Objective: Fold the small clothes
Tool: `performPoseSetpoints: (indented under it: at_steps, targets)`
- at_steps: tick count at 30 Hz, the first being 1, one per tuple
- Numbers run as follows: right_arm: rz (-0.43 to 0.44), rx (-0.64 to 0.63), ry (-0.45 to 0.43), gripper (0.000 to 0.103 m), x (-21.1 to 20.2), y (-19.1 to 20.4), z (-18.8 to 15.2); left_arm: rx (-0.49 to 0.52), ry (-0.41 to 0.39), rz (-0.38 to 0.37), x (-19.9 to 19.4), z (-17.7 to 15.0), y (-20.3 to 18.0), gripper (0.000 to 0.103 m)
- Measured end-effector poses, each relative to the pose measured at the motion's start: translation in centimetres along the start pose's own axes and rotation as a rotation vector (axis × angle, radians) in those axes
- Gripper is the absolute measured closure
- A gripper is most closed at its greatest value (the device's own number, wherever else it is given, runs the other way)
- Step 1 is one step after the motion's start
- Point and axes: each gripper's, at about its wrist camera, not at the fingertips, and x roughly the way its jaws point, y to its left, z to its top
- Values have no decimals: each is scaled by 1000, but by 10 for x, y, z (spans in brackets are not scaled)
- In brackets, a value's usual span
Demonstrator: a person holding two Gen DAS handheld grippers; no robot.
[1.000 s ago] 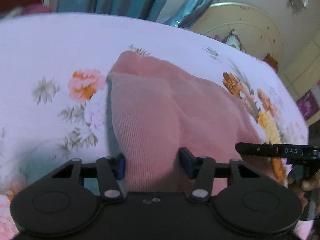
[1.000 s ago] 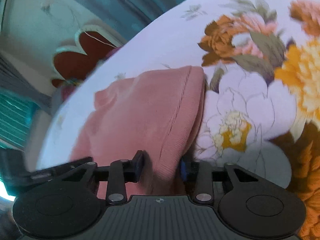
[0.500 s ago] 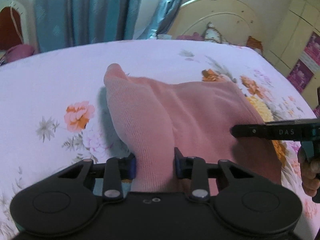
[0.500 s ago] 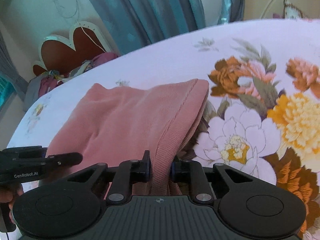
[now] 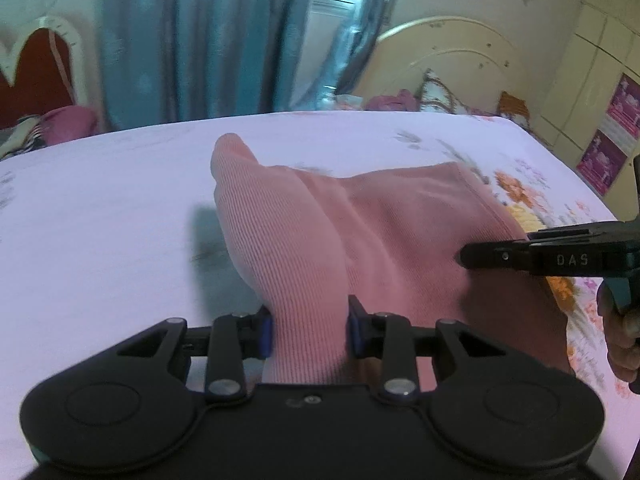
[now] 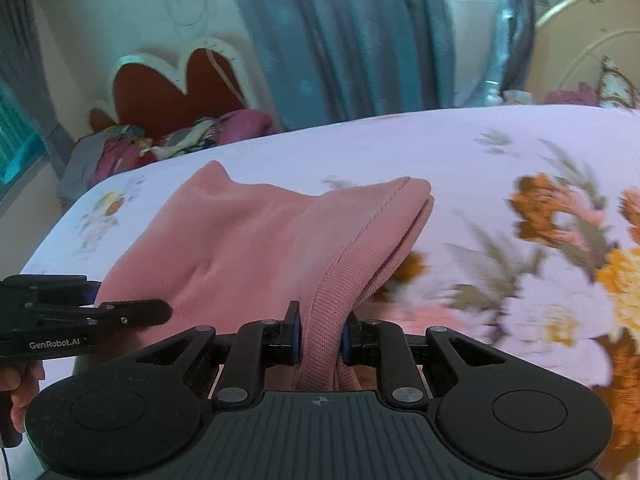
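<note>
Bed point(image 5: 100, 220) w/ floral sheet is carrying everything; curtains point(image 5: 208, 40) & headboard point(image 5: 460, 52) are sitting behind its far edge.

Pink ribbed knit garment point(image 5: 380, 232) is lying mid-bed, toward the near edge, its near side being lifted off the sheet while the far part is resting flat, prob. so the near half can be carried over for a fold.

Left tool point(image 5: 309, 326) is gripping a bunched wad of the knit at the garment's left near corner.

Right tool point(image 6: 320, 334) is pinching the ribbed hem at the right near corner, so both corners are rising evenly & the edge is staying taut.
</note>
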Motion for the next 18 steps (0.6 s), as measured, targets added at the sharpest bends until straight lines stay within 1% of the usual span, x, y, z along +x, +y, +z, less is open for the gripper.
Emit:
performPoseSetpoints:
  at_steps: [7,11,14,15,16,17,18]
  targets:
    - [70,-24,27,85,42,74,-4,-43,21,45,-41,-22,74,70]
    - [90,-44,46,85,65,114,-11,-73,30,38,-59,-38,116,70]
    - [79,-60,61,85,83,134,-17,-129,31,18,-64,-52,144,69]
    - [65,-65,76,85,92,137,-20,-152,45,8,-60,-58,154,67]
    - [45,-70,94,85,102,135,-24,-161,61,8,-54,-63,161,60]
    - [11,-71,118,85,116,133,-29,-153,91,23,-45,-71,167,49]
    - [-23,-63,140,85,128,129,-34,-168,92,31,-40,-77,174,45]
